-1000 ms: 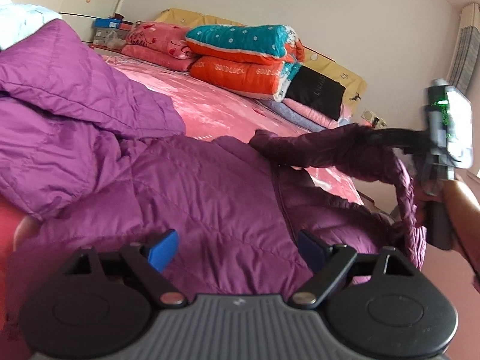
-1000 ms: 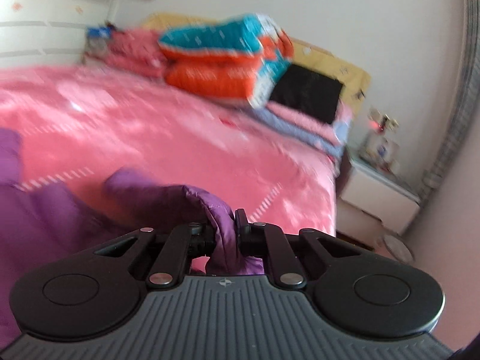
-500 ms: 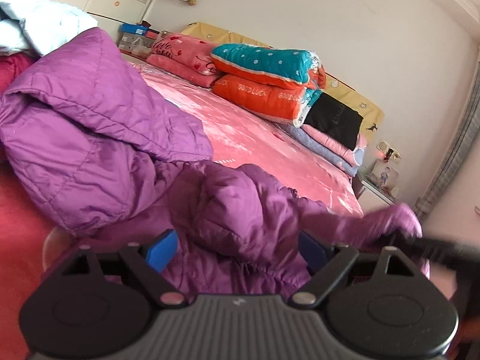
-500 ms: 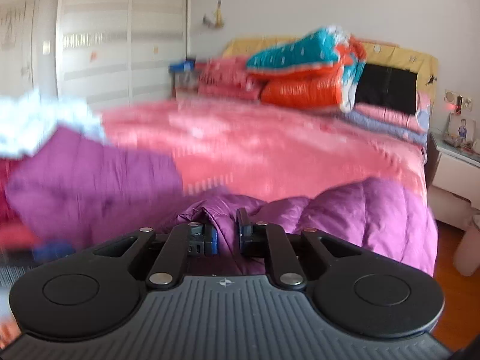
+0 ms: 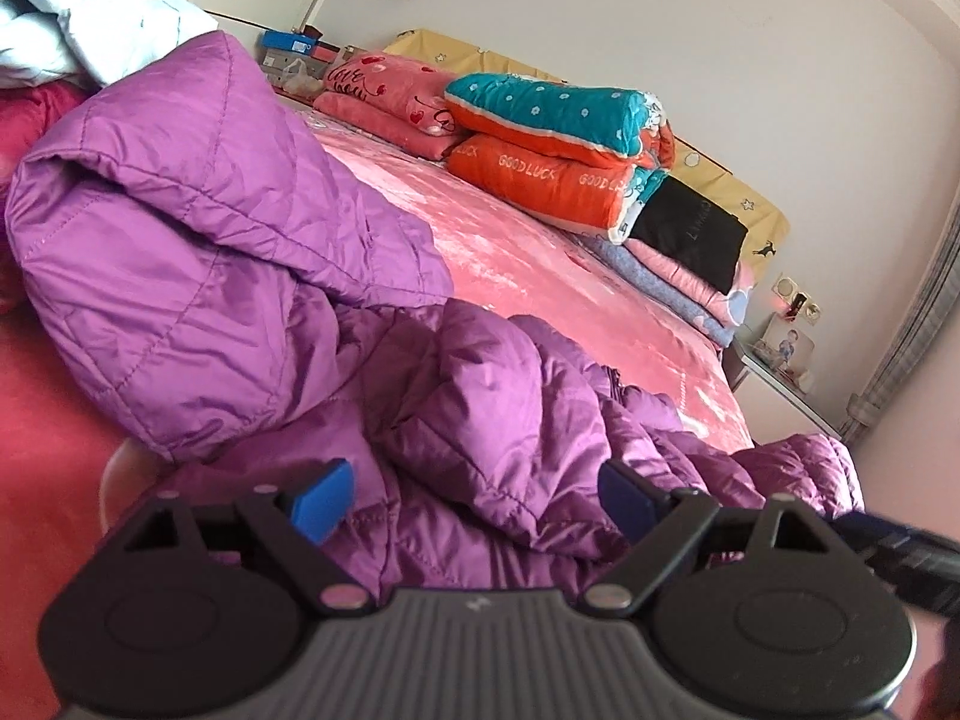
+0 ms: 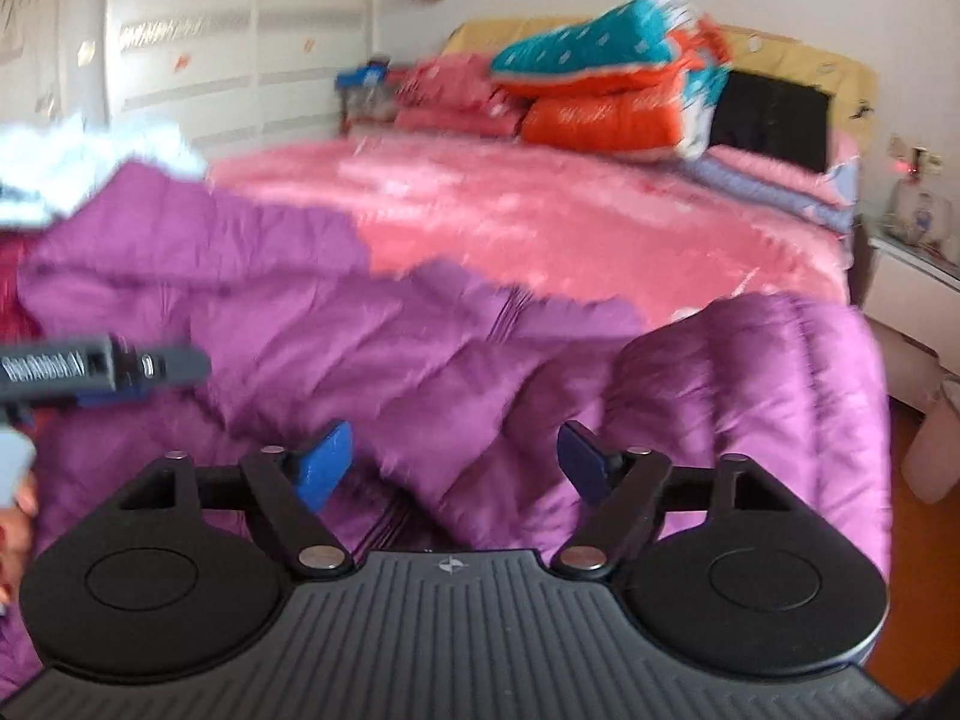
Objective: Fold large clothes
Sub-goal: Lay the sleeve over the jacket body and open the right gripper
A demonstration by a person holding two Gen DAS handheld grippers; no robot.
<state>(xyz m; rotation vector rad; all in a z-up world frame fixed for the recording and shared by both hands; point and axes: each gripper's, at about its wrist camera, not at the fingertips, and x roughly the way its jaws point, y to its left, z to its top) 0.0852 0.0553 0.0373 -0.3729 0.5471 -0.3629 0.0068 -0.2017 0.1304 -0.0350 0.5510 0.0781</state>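
A big purple quilted jacket [image 5: 252, 276] lies crumpled on the near part of the pink bed [image 5: 540, 252], its hood bulging up at the left. My left gripper [image 5: 474, 495] stands open just above the jacket's folds, holding nothing. In the right wrist view the same jacket [image 6: 420, 348] spreads below my right gripper [image 6: 453, 465], whose jaws are opening, with the blue pads clear of the fabric under them. The left gripper's fingers [image 6: 174, 366] show at the left edge of that view.
Folded quilts in teal and orange [image 5: 558, 150], pink pillows [image 5: 384, 96] and a black cushion [image 5: 690, 228] are stacked at the headboard. A white garment [image 5: 72, 30] lies at the far left. A nightstand [image 6: 918, 288] and a bin [image 6: 936, 444] stand right of the bed.
My right gripper swung left over the jacket with a purple fold pinched, then let it go and opened wide. The lifted sleeve now lies on the jacket. My left gripper stayed open.
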